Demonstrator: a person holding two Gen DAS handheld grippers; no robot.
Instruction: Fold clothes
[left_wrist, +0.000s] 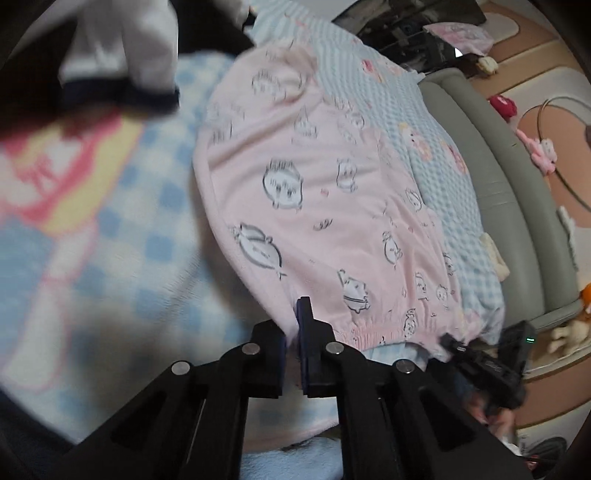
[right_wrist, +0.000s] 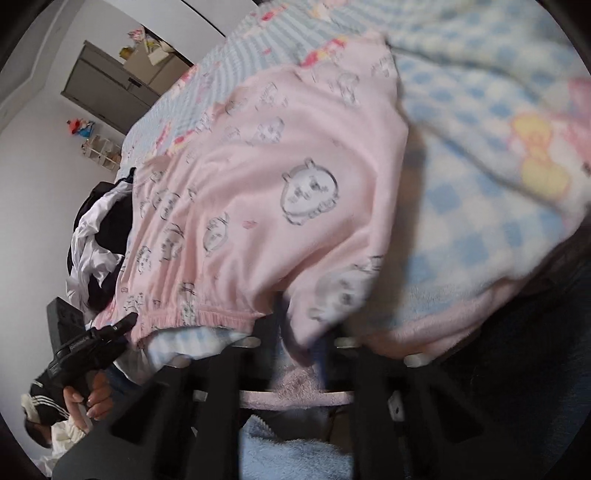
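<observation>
A pink garment (left_wrist: 317, 206) printed with cartoon animals lies spread on the bed, its elastic waistband (left_wrist: 384, 332) nearest me. My left gripper (left_wrist: 300, 325) is shut on the waistband's left corner, with pink cloth pinched between the blue pads. My right gripper (left_wrist: 452, 341) shows at the waistband's other end, closed on the hem. In the right wrist view the pink garment (right_wrist: 280, 192) fills the middle, and a fold of it sits between my right gripper's (right_wrist: 301, 332) blurred fingers. My left gripper (right_wrist: 122, 325), held by a hand (right_wrist: 92, 398), grips the far corner.
A blue checked blanket (left_wrist: 122, 236) with a pink and yellow figure covers the bed beside the garment. A heap of white and dark clothes (right_wrist: 99, 243) lies at the bed's edge. The grey padded bed frame (left_wrist: 498, 177) runs along the right, with toys on the floor beyond.
</observation>
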